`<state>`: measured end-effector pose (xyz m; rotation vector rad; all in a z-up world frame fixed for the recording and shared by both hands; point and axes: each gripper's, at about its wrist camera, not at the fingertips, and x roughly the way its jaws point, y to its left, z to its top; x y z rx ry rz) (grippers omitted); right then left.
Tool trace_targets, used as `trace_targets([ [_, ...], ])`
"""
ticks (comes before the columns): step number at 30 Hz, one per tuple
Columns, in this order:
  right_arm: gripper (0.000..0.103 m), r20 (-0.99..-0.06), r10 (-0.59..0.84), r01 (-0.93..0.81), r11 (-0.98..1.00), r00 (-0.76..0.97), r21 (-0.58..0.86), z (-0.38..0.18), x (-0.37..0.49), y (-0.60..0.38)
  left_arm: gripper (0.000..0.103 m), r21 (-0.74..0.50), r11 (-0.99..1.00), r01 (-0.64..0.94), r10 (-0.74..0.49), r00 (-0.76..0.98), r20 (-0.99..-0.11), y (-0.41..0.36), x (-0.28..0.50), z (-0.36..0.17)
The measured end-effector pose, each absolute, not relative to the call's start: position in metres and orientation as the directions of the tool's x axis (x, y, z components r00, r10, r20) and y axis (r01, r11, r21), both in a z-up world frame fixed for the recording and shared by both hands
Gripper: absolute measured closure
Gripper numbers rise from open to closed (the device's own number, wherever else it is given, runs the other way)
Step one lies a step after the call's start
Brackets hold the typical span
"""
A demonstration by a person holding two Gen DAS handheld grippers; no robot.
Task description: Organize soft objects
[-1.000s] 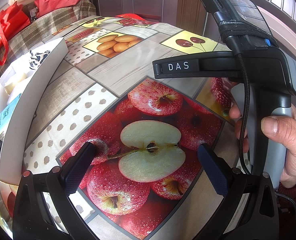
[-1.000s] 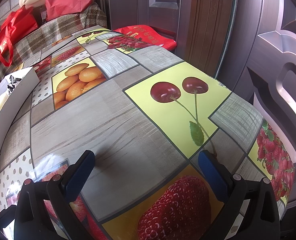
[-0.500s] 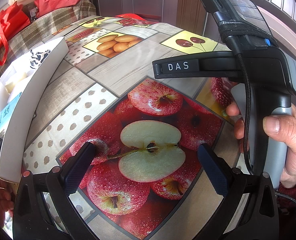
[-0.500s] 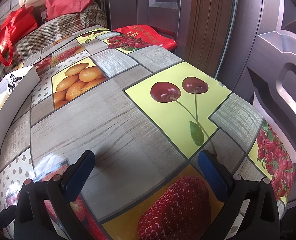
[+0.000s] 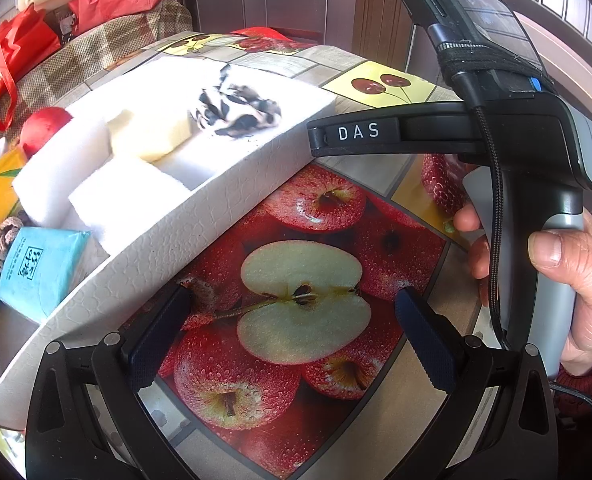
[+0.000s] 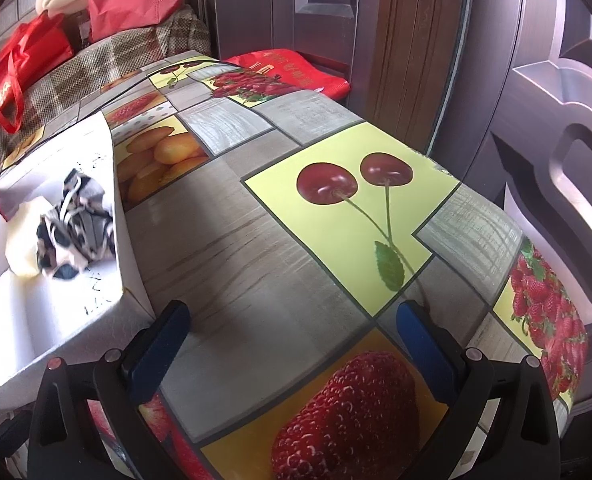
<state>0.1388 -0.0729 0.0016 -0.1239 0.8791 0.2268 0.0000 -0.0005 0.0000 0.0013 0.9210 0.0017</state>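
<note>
Left wrist: crumpled black-and-white cloth [image 5: 235,110] in white box [image 5: 199,220]

Ahead-left of your left gripper sits the white textured rectangular box [image 5: 199,220]. Inside lie white foam blocks [image 5: 127,196], a pale yellow sponge block [image 5: 151,136], and a crumpled black-and-white patterned cloth [image 5: 235,110] at its far end.

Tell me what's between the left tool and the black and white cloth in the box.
In the left wrist view, the white box's near wall separates the left tool from the cloth.
</note>
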Motion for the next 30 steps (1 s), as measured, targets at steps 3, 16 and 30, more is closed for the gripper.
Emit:
trace_targets([
  [3, 0.000, -0.774, 0.144, -0.248, 0.968, 0.617, -0.018, 0.0014, 0.1390, -0.0727, 0.001, -0.001, 1.000, -0.001, 0.000, 0.605, -0.796, 0.0000, 0.0002, -0.0004],
  [16, 0.000, -0.774, 0.147, -0.249, 0.968, 0.616, -0.014, 0.0014, 0.1390, -0.0740, 0.001, -0.001, 1.000, -0.001, 0.000, 0.605, -0.796, 0.0003, 0.0003, -0.0001],
  [30, 0.000, -0.774, 0.150, -0.249, 0.968, 0.616, -0.011, 0.0016, 0.1386, -0.0737, 0.001, -0.003, 1.000, -0.001, -0.001, 0.604, -0.797, 0.0014, 0.0005, -0.0023],
])
